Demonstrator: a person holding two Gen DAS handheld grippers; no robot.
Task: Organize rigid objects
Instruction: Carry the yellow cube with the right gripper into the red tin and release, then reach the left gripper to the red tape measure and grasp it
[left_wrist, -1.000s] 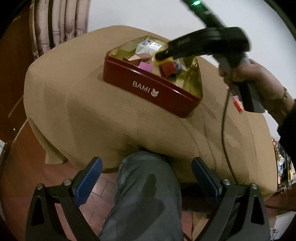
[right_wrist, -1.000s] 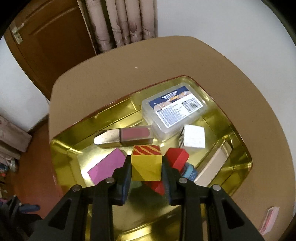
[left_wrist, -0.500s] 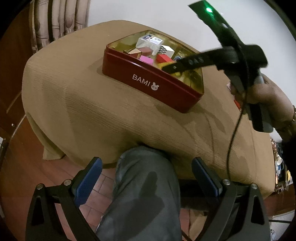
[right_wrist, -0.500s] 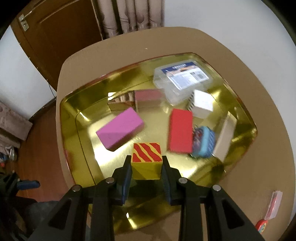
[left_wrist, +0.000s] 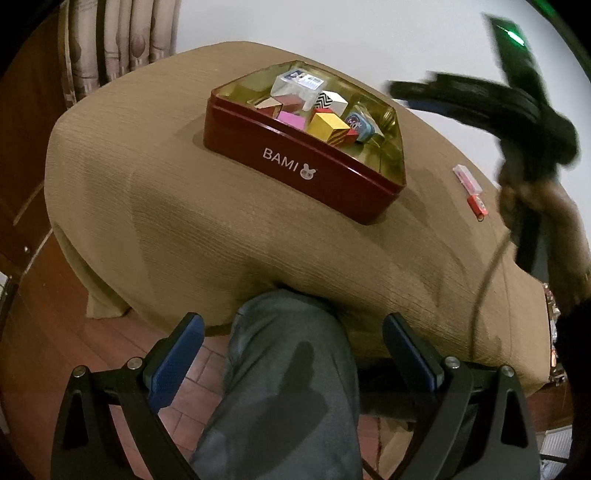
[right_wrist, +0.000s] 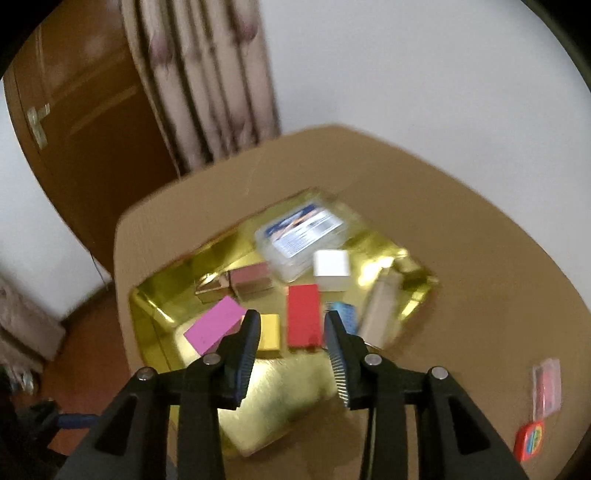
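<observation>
A red BAMI tin (left_wrist: 295, 168) with a gold inside (right_wrist: 295, 384) sits on the tan-covered table. In it lie a yellow block with red stripes (left_wrist: 327, 125) (right_wrist: 269, 334), a pink block (right_wrist: 216, 328), a red block (right_wrist: 303, 315), a white cube (right_wrist: 331, 264), a clear plastic case (right_wrist: 303, 236), a blue item (right_wrist: 345, 314) and other pieces. My right gripper (right_wrist: 291, 332) is open and empty, raised above the tin's near side. My left gripper (left_wrist: 293, 350) is open and empty, low over the person's knee, off the table.
A small clear-and-red item (left_wrist: 471, 186) (right_wrist: 546, 384) and a round red item (right_wrist: 530, 439) lie on the cloth right of the tin. Curtains (right_wrist: 207, 74) and a wooden door (right_wrist: 85, 110) stand behind the table. The person's knee (left_wrist: 288, 369) is under the table edge.
My right gripper opened and let the yellow striped block go into the tin, then lifted up and back. The left gripper has stayed put.
</observation>
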